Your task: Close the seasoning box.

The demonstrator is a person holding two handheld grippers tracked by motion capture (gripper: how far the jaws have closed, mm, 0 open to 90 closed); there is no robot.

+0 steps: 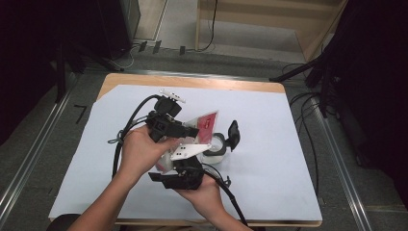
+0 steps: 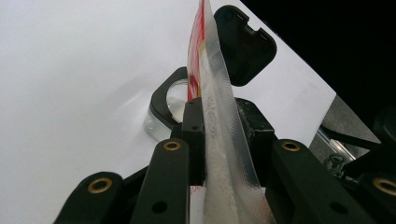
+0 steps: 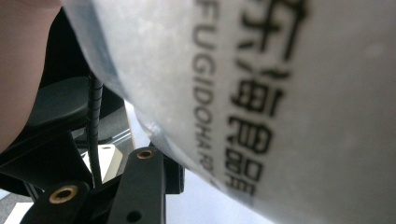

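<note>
- Two grippers hold one pouch (image 1: 204,126) at frame centre in the high view, above the white sheet (image 1: 269,183).
- Left gripper (image 1: 190,131): jaws clamped on the pouch's clear sealed edge, seen edge-on in the left gripper view (image 2: 219,140).
- Right gripper (image 1: 185,166): pouch presses close on its camera (image 3: 280,93); one jaw is in view, so I cannot tell if it grips.
- Pouch handling, by my guess: light, soft film, slippery, contents granular and shifting; the flat seal is the best hold, the belly would sag.
- Look: red and white print, clear frosted edge, black lettering.
- Jar (image 1: 215,147) with open black lid (image 1: 234,134) sits just right of the pouch, below its tip.
</note>
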